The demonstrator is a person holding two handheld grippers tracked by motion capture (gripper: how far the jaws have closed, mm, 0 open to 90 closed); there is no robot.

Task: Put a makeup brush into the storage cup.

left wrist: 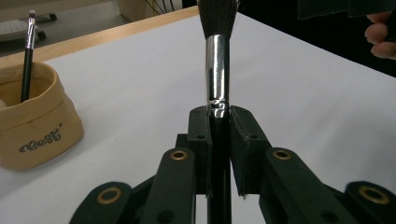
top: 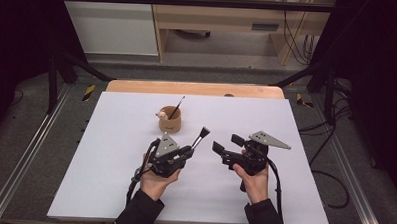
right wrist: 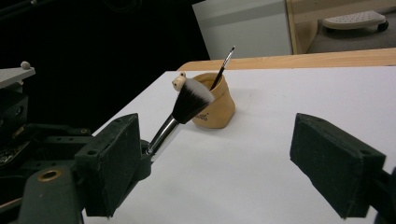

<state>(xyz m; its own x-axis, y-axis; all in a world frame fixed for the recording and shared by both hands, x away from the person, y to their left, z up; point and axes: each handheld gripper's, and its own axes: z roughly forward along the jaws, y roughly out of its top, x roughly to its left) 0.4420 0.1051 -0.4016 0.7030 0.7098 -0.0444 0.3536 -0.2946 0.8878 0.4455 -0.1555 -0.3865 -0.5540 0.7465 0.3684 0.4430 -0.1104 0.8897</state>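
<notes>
In the high view, the left gripper (top: 192, 151) held a makeup brush (top: 200, 138) above the white desk (top: 110, 154), near a tan pouch (top: 169, 120). In the left gripper view, its fingers (left wrist: 200, 140) were clamped on the handle. In the right gripper view, the right gripper (right wrist: 210, 168) gaped wide, apparently empty.

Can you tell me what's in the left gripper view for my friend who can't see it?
The left gripper has its two black jaws shut on a makeup brush, whose shiny silver collar and dark bristles point up. To the left, a small tan pouch holding a thin brush sits on the white table.
</notes>
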